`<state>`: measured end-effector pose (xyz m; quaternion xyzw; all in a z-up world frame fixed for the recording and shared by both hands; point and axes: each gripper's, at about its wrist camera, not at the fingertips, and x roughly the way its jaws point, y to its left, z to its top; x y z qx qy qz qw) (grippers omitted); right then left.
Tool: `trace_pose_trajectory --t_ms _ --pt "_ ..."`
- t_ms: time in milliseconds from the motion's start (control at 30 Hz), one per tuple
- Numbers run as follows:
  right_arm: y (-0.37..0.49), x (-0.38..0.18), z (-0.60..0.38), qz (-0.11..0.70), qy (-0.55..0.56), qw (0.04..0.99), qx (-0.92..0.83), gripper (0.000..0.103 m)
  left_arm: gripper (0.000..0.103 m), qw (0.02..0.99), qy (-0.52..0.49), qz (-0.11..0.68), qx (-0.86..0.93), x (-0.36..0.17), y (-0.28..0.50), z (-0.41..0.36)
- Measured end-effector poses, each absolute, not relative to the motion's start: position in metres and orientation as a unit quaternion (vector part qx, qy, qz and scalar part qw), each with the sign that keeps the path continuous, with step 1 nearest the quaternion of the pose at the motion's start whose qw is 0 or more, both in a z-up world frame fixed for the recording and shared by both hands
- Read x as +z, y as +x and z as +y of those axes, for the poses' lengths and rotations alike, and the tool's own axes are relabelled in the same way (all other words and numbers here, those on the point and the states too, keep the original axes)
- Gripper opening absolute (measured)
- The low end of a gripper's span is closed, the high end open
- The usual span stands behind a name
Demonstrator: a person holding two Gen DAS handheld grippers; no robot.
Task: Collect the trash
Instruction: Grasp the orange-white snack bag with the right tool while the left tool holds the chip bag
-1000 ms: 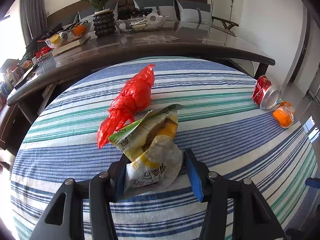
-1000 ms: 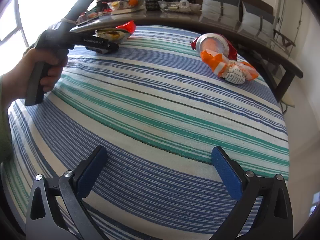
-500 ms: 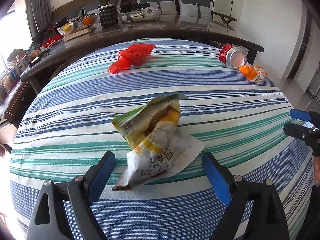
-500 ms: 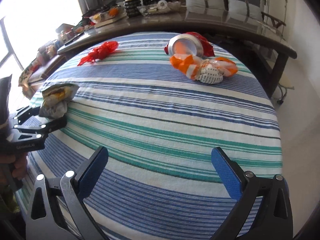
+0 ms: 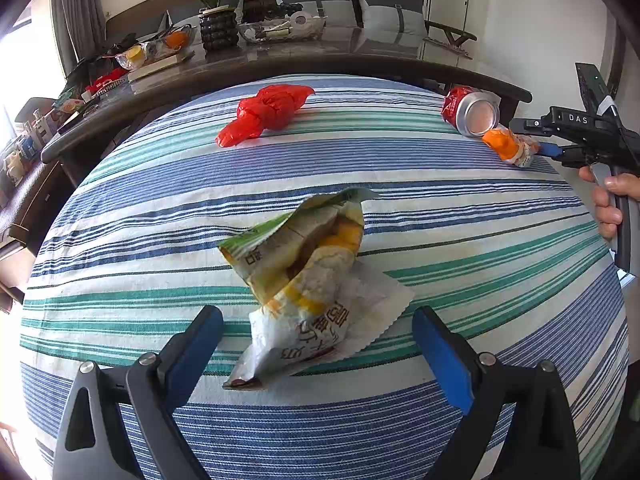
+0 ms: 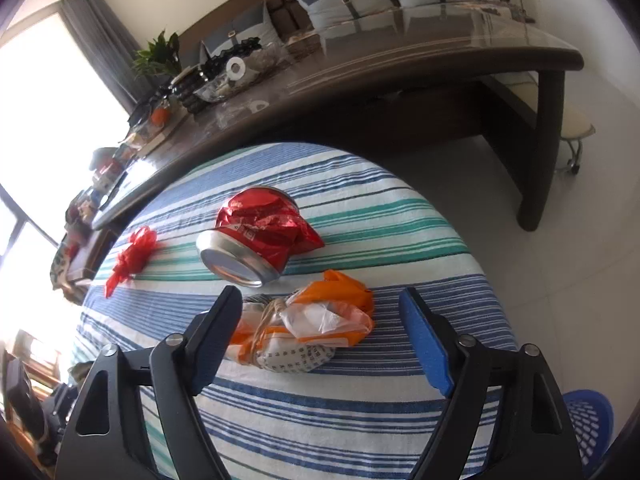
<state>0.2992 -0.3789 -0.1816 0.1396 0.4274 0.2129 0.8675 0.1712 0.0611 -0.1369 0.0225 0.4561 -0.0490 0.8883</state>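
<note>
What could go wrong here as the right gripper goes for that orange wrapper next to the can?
The right gripper is closing around the orange wrapper, which lies right beside the crushed can; a finger might nudge the can and roll it. The wrapper is loose and crinkled, so it may slip out. The chip bag sits free between the left gripper's opening jaws.

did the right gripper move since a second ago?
Yes. In its own view the right gripper has closed in on the orange wrapper by the crushed can; its fingers are closing around the wrapper, not yet pressing.
</note>
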Motion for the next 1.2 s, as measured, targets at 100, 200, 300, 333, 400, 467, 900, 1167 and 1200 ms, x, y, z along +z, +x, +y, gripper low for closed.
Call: trace_pose_trajectory --t_ms 100,200,300,333,400,467,900,1167,1200 --pt "0.291 -0.186 -0.364 0.447 0.142 0.843 0.261 0.052 0.098 0.888 0.022 0.456 -0.049 -0.137 0.171 0.061" --pt "0.262 -0.185 -0.336 0.481 0.127 0.798 0.340 0.049 0.098 0.888 0.023 0.456 -0.049 -0.137 0.171 0.061" --pt "0.214 -0.185 -0.297 0.510 0.077 0.746 0.420 0.050 0.098 0.886 0.024 0.460 -0.050 -0.136 0.170 0.063" --pt "0.199 -0.183 -0.288 0.510 0.057 0.738 0.438 0.055 0.098 0.883 0.024 0.466 -0.050 -0.136 0.169 0.063" --pt "0.181 -0.177 -0.279 0.505 0.035 0.738 0.447 0.069 0.098 0.875 0.023 0.480 -0.052 -0.135 0.166 0.068" --pt "0.176 -0.174 -0.283 0.498 0.043 0.748 0.436 0.072 0.097 0.873 0.022 0.485 -0.048 -0.134 0.161 0.075" --pt "0.150 -0.176 -0.235 0.462 0.037 0.851 0.245 0.097 0.097 0.874 0.027 0.484 -0.034 -0.134 0.148 0.078" --pt "0.122 -0.191 -0.228 0.461 -0.139 0.841 0.246 0.094 0.097 0.870 0.057 0.488 -0.039 -0.131 0.141 0.077" --pt "0.121 -0.192 -0.238 0.462 -0.146 0.841 0.242 0.094 0.097 0.869 0.058 0.489 -0.042 -0.130 0.140 0.079"
